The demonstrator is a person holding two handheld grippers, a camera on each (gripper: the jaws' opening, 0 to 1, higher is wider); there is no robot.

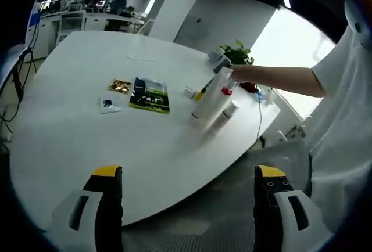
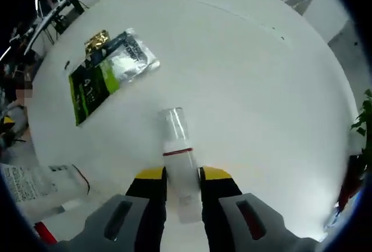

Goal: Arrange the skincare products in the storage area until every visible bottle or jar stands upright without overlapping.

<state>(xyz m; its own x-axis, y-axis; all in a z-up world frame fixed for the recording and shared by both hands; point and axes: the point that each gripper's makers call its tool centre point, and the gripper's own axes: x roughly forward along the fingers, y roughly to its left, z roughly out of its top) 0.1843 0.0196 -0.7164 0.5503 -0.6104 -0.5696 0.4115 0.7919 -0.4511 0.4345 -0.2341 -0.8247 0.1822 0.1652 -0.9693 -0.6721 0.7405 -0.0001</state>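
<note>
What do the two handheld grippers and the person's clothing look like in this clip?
Both the left gripper and the right gripper have black jaws with yellow tips, mounted on light grey bodies with dark slots. The person wears a white short-sleeved shirt.

The table (image 2: 261,89) is plain white. On it, a green-and-black packet (image 2: 99,81) with white lettering sits beside a gold foil sachet (image 2: 96,38). Nearer the table's edge, the held bottle (image 2: 177,159) — clear cap, red band, frosted white body — sits between yellow-tipped black jaws with grey housings.
</note>
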